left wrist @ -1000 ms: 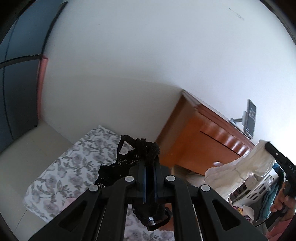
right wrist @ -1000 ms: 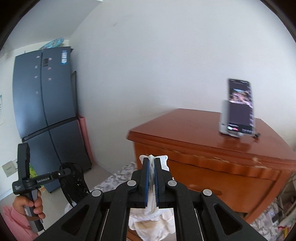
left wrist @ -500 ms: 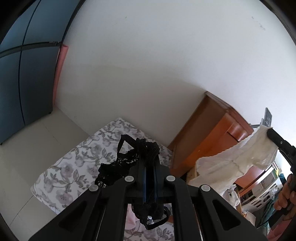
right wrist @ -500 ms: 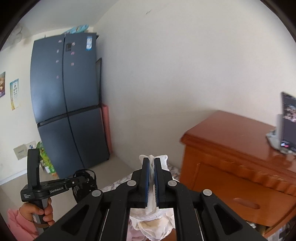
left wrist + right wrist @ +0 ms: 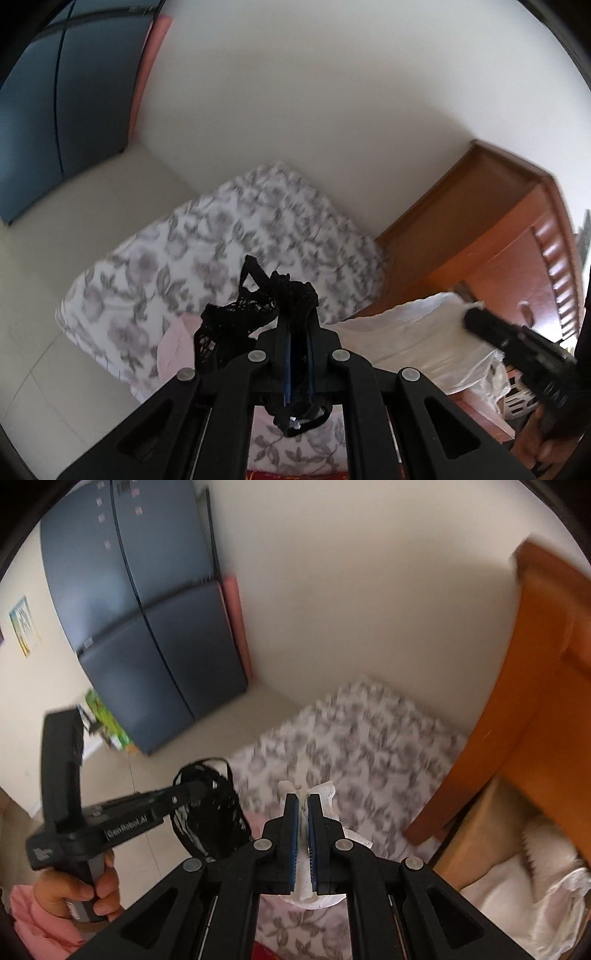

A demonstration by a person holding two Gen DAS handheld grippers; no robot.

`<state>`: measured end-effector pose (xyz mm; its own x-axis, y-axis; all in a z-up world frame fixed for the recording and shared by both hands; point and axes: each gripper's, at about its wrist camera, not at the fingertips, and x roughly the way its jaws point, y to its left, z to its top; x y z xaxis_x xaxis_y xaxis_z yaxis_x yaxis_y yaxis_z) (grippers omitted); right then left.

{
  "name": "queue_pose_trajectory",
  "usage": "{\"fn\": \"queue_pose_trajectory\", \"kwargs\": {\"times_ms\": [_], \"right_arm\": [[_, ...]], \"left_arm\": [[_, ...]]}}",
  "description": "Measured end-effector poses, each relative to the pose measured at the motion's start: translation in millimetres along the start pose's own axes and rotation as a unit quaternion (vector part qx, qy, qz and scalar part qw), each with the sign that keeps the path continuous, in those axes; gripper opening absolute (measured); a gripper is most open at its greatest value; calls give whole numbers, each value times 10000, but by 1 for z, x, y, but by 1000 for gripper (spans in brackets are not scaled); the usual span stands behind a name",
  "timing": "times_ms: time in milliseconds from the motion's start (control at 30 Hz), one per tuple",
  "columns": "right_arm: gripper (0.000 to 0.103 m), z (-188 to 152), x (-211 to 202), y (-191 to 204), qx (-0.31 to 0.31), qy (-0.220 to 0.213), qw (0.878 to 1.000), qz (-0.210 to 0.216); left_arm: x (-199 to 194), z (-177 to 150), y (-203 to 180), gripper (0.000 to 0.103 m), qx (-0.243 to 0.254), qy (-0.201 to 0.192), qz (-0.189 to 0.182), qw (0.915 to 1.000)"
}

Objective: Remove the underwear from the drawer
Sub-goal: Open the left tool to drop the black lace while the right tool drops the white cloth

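Underwear is travelling downward with me, black lace pair point(image 5: 255, 317) pinched tight in my left gripper point(image 5: 298, 325), white pair point(image 5: 321, 801) clamped in my right gripper point(image 5: 303, 805), both now lowering toward the floral mat point(image 5: 354, 738), so removal is nearly finishing

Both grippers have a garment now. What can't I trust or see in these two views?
- Left wrist view: floral mat is motion-blurred; the black lace underwear hangs partly behind the left gripper.
- Right wrist view: the drawer is cut off by the frame edge; the white underwear is mostly hidden behind the right gripper.
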<state>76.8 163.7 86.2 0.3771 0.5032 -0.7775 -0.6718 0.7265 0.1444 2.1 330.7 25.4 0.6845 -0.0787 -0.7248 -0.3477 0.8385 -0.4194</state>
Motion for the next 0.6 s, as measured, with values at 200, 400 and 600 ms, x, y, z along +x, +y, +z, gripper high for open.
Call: {"fn": "queue_pose_trajectory", "kwargs": {"times_ms": [200,400,600], "right_arm": [[5,-17,51,-6,27,541,9983,-216],[6,-35,88,-4,43,941,9946,-441],[7,-51,120,-13,209,1393,9883,-577]], "left_arm": [[33,-8,19,6,-162,337,261,9990],[66,-17,38,6,-395,681,505,9956],[89,-22,50,6,-627,1011,620,9910]]}}
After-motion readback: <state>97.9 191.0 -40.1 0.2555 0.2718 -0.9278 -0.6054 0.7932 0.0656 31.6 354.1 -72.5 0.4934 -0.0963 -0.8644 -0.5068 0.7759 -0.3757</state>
